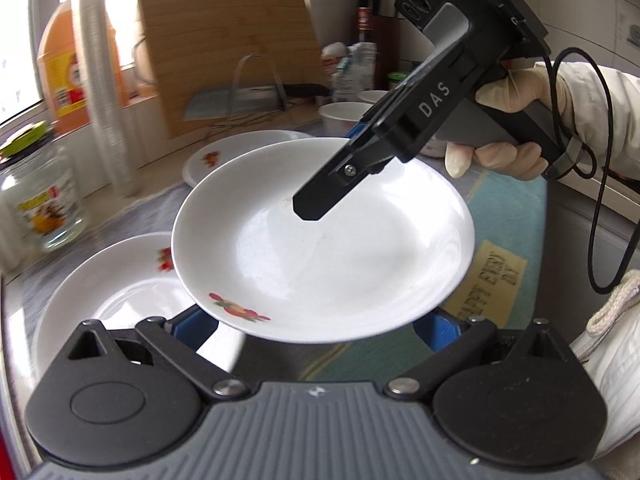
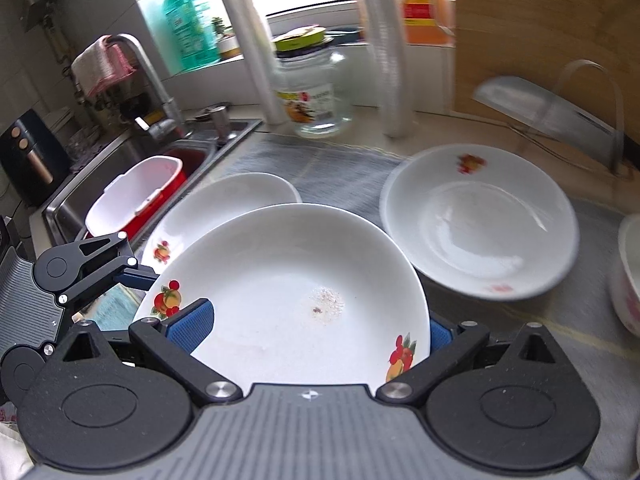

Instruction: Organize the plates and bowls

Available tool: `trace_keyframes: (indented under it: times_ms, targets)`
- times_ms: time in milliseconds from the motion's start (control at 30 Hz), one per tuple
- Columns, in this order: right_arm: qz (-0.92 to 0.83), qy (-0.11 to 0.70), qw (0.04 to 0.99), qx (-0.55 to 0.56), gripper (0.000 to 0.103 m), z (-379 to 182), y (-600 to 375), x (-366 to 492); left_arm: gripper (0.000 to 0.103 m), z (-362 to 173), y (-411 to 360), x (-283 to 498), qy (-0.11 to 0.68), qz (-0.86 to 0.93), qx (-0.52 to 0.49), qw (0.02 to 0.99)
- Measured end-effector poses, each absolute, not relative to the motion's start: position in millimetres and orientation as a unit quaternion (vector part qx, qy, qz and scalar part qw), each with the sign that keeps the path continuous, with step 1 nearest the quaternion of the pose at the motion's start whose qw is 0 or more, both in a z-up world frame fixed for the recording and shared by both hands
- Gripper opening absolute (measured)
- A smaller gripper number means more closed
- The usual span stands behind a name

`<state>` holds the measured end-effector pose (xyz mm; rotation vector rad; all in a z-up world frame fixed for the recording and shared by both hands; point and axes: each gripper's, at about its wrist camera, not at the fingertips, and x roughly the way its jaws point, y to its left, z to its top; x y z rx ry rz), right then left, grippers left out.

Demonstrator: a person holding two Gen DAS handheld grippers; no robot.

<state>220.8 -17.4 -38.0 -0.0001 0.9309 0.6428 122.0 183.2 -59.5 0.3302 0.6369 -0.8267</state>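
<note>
The right tool (image 2: 316, 332) is clamped on the near rim of the raised plate (image 2: 288, 280). The left tool (image 1: 316, 328) has its jaws apart under the opposite rim. The second plate (image 1: 108, 300) rests on the table (image 2: 440, 124), below and left of the left tool, which is likely the nearer one.

the lifted plate (image 2: 288, 292) is boxed in: another plate (image 2: 224, 208) right behind it, a third plate (image 2: 480, 220) off to its right, only a strip of grey mat (image 2: 340, 176) open between them.
</note>
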Motion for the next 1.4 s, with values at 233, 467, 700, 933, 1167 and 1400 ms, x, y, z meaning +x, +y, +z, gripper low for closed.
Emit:
trace_keyframes:
  times_ms: [233, 467, 700, 933, 1167, 1400]
  targets:
    - [0.332, 0.438, 0.835, -0.015, 0.103, -38.1, 27.2, 241.0, 0.102, -56.7, 215.8, 128.4, 0.306, -0.362, 0.149, 0.868]
    - [0.356, 0.438, 0.825, -0.033, 0.103, -41.0, 64.2, 260.5, 0.102, -53.4, 238.9, 133.6, 0.312, -0.333, 0.14, 0.879]
    - [0.372, 0.442, 0.815, -0.042, 0.103, -48.5, 90.0, 276.4, 0.102, -57.7, 255.6, 139.9, 0.32, -0.314, 0.13, 0.884]
    - [0.379, 0.45, 0.807, -0.047, 0.103, -56.6, 104.2, 287.1, 0.102, -63.1, 264.2, 145.9, 0.329, -0.304, 0.123, 0.886]
    - [0.377, 0.457, 0.804, -0.049, 0.103, -64.0, 108.7, 295.2, 0.102, -64.4, 265.3, 150.9, 0.333, -0.302, 0.128, 0.884]
    - [0.375, 0.455, 0.806, -0.047, 0.103, -64.2, 108.6, 296.7, 0.102, -63.8, 264.8, 158.4, 0.344, -0.307, 0.135, 0.877]
